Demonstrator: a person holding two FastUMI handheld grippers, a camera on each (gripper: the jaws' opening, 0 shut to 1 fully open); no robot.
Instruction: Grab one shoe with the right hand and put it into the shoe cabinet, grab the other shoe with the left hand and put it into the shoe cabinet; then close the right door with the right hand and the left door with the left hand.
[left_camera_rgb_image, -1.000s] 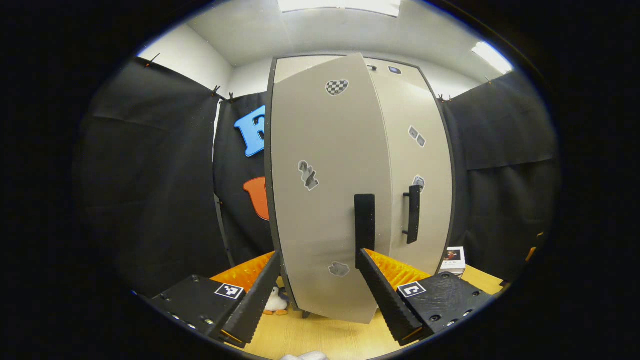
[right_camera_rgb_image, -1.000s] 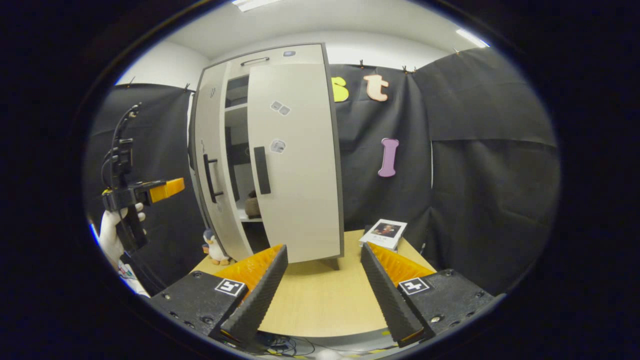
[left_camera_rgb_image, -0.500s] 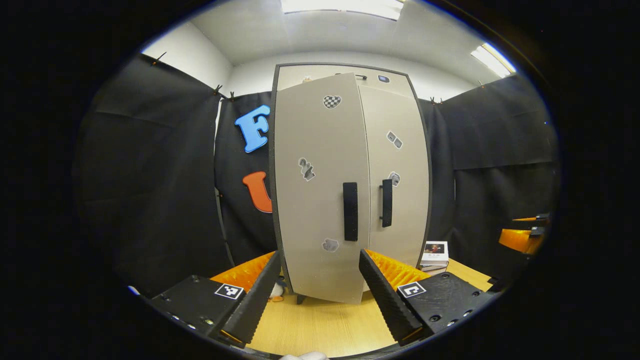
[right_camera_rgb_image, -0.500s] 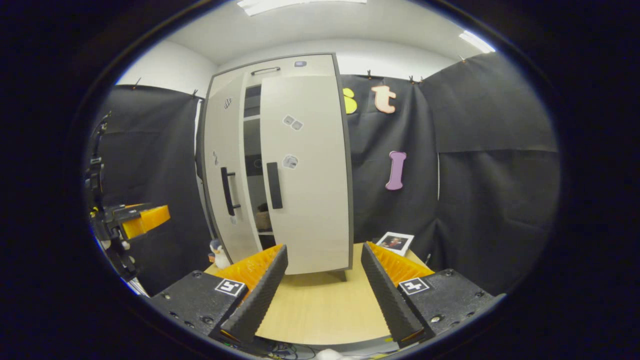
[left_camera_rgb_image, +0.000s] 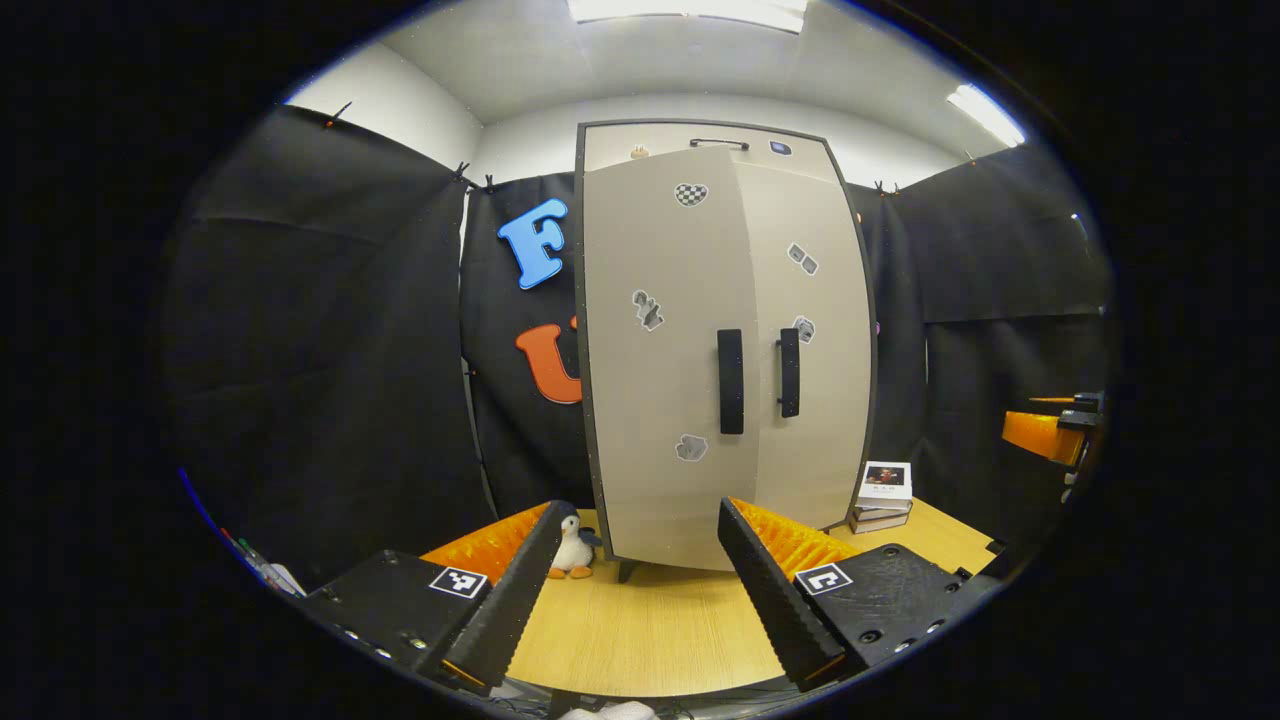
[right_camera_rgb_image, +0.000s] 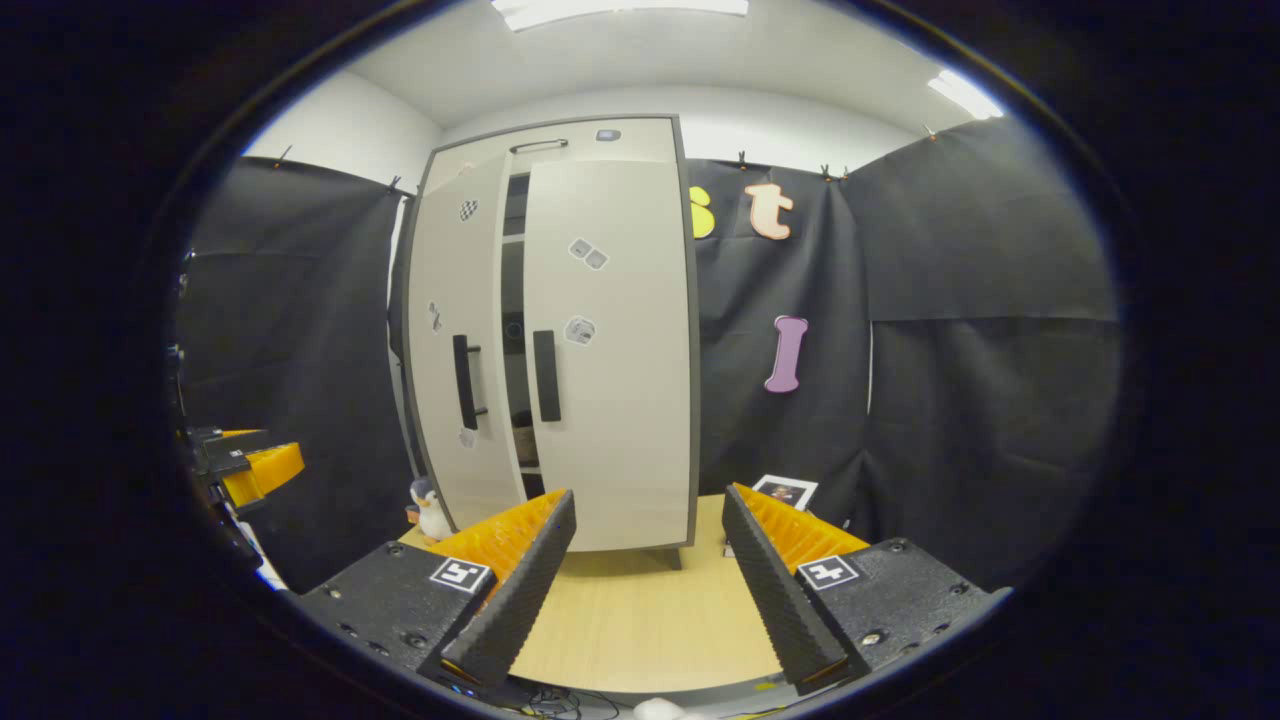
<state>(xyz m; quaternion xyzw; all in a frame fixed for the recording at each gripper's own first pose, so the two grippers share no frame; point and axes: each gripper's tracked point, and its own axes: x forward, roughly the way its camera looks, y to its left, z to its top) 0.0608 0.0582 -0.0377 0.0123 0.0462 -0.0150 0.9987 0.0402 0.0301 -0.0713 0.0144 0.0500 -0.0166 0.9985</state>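
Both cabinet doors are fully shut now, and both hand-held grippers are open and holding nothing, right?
Not quite. The right door looks shut, but the left door is ajar: the right gripper view shows a dark gap between the two doors with shelves visible inside. The rest holds: the left hand-held gripper and the right hand-held gripper are both open and hold nothing.

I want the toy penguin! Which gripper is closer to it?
Probably the left. The left gripper has the toy penguin just past its left fingertip. From the right gripper, the penguin stands farther off to the left, beside the cabinet.
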